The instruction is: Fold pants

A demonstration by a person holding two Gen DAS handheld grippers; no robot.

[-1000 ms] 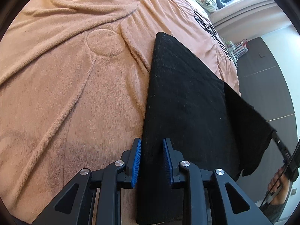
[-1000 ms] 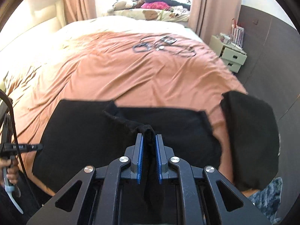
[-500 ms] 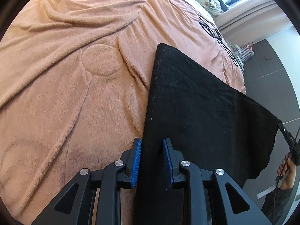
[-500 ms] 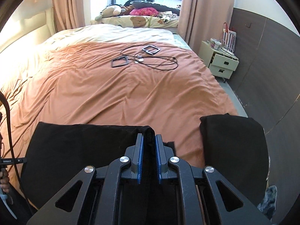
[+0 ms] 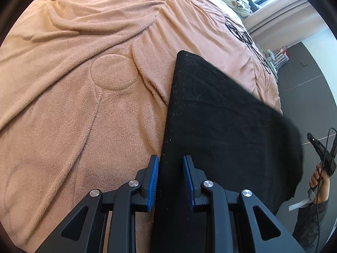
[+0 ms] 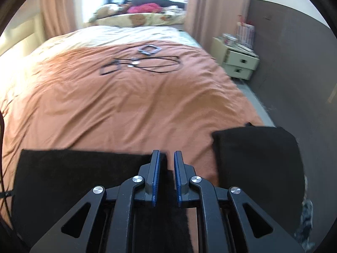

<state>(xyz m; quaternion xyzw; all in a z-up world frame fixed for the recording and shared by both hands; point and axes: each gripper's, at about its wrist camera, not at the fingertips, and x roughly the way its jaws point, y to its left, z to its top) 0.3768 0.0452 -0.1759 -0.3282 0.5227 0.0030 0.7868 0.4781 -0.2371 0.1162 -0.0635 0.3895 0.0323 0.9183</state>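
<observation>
Black pants (image 5: 221,126) lie folded on the orange blanket (image 5: 84,105), reaching away from me to the upper right. My left gripper (image 5: 169,166) is shut on their near left edge, and the cloth fills the gap between its blue pads. In the right wrist view the pants (image 6: 73,172) spread flat to the left. My right gripper (image 6: 166,162) sits at their right top corner; its jaws are opening, with black cloth still between them. The right gripper (image 5: 322,156), held by a hand (image 5: 320,179), also shows at the far right of the left wrist view.
Another folded black garment (image 6: 257,158) hangs over the bed's right corner. Black cables and small frames (image 6: 147,63) lie farther up the blanket (image 6: 137,105). A cream nightstand (image 6: 238,63) stands by the dark wall. Stuffed toys and pillows (image 6: 139,14) are under the window.
My right gripper carried the lifted end of the pants across and down, so the cloth now lies flat and doubled. Its pads have parted slightly. The left gripper has kept its hold and place.
</observation>
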